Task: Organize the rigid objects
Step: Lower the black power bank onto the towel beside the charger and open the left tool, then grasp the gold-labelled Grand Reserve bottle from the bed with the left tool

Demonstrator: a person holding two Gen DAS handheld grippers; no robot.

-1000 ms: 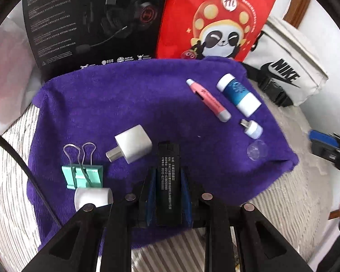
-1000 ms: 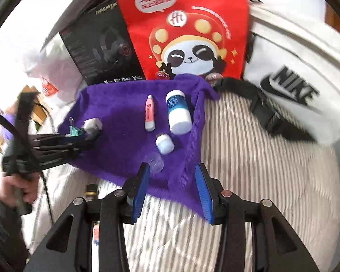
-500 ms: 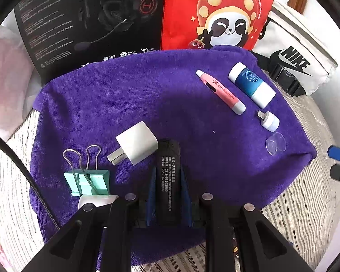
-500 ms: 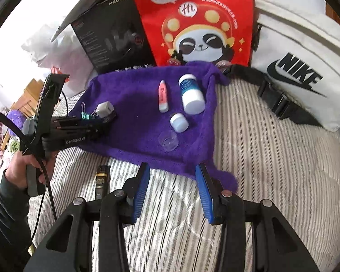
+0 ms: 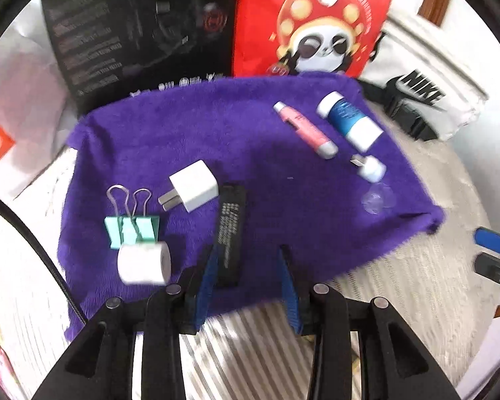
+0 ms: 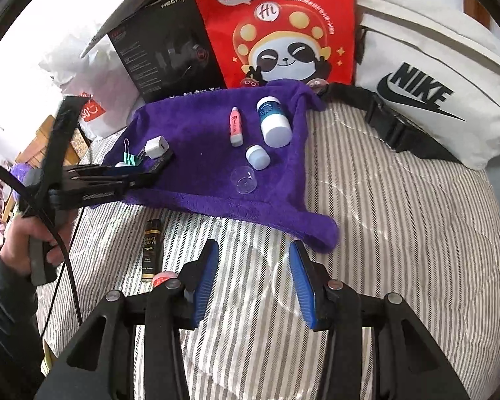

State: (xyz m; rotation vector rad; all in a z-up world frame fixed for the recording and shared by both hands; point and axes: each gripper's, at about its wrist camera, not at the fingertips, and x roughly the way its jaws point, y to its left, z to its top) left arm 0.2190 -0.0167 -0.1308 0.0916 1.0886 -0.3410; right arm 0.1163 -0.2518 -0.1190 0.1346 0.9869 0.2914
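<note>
two sets of fingers, both now spread apart and holding nothing. nearest to me, the left gripper [image 5: 246, 280] has just let go: a second ago its fingers were clamped on the black stick [image 5: 230, 235], and half a second ago too; now the gap is wide and the stick lies flat on the purple towel [image 5: 216, 123], its near end close against my left-hand pad, the rest pointing away. i judge that placement done, so this piece is sorted and the left side is free for another.

just beside the stick, on its left, sit the white charger plug [image 5: 194, 190], the green binder clip [image 5: 132, 230] and the white roll [image 5: 144, 263], bunched as one group. the stick has joined that cluster.

my right gripper [image 6: 254, 283] hovers over the striped bedding [image 6: 400, 233], short of the towel's corner, fingers wide and holding nothing, as before. off its left side on the bedding lies a dark gold-labelled tube [image 6: 151, 246], off the towel; that looks like the next thing to bring over, though a reddish item by it is too hidden to name.

farther out on the towel's right part are the clear cap [image 6: 244, 180], the small white cap [image 6: 257, 157], the pink tube [image 6: 236, 126] and the blue-and-white bottle [image 6: 273, 121], unmoved. beyond them stand the black box [image 6: 170, 53], red panda bag [image 6: 276, 33] and white nike bag [image 6: 426, 76].
</note>
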